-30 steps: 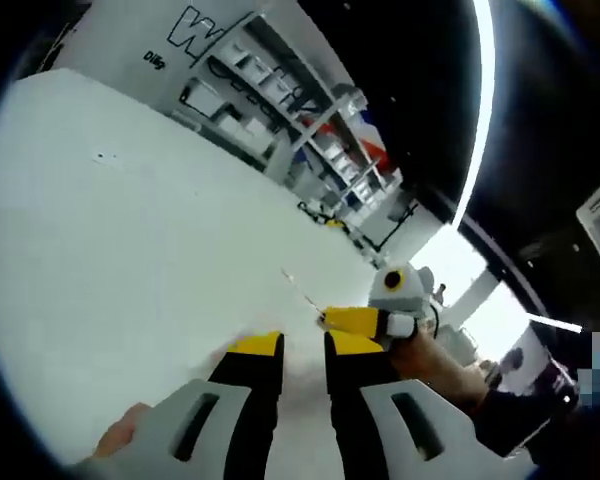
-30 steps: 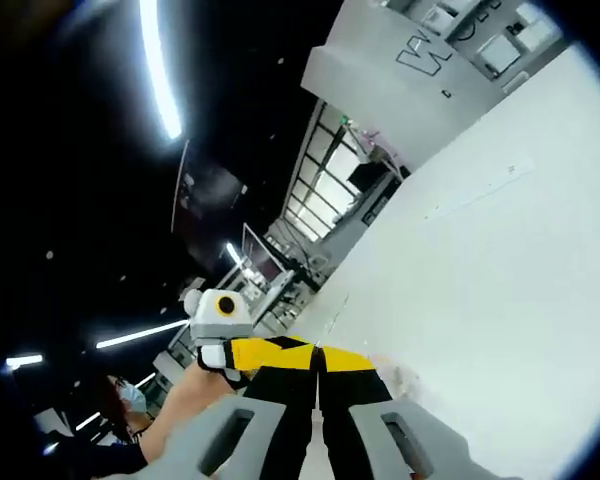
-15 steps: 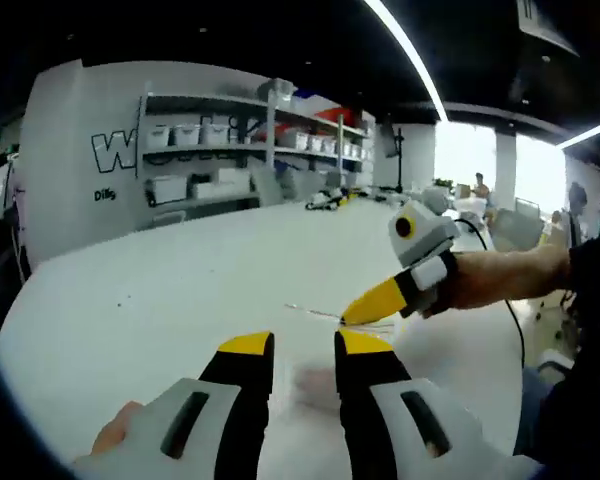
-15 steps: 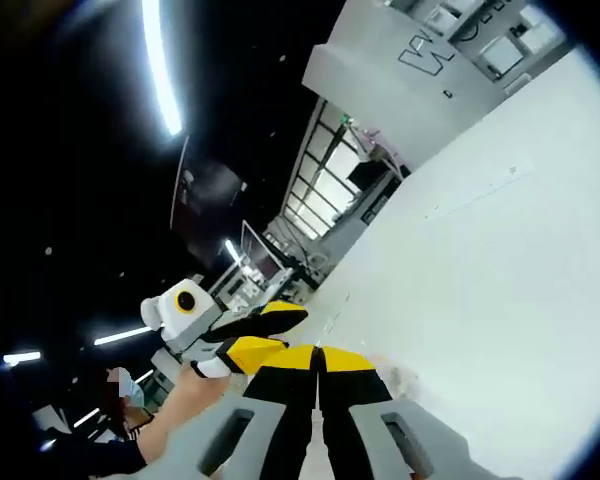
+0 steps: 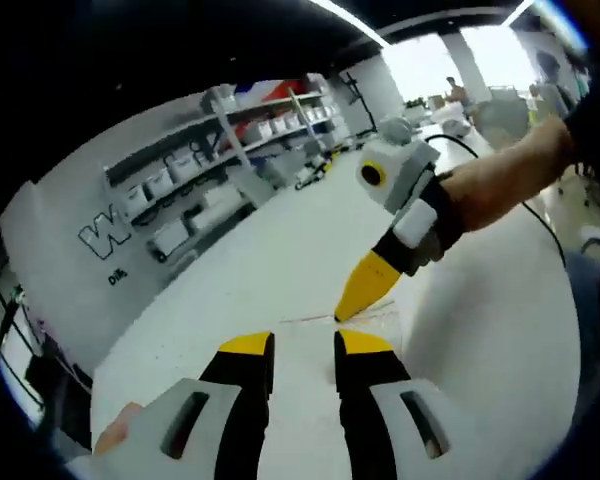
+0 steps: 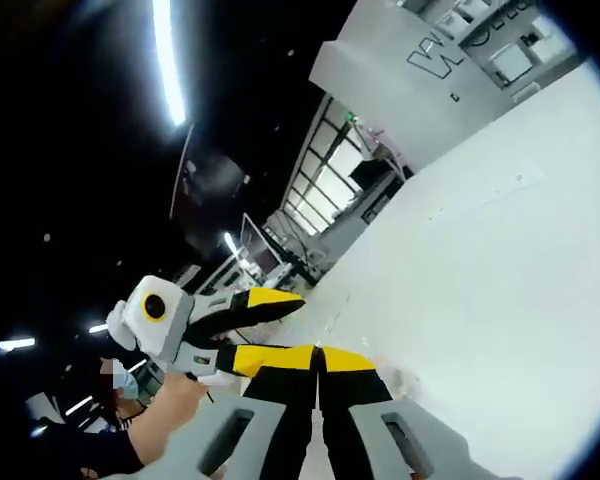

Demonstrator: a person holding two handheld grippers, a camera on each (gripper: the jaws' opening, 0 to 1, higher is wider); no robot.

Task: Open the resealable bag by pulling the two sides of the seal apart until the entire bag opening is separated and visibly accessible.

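Yellow tips of my left tongs (image 5: pixel 303 345) stand spread with a gap between them, nothing pinched, and the clear bag (image 5: pixel 365 315) lies on the white surface (image 5: pixel 280 260) just ahead and a little right of them. My right tongs (image 5: pixel 368 288) are nearer, their tip down at the bag's thin seal edge, which runs crosswise; in the right gripper view they (image 6: pixel 318 358) look pressed together, probably on film. Bag is near-transparent, hard to read; I cannot tell how far it gapes.
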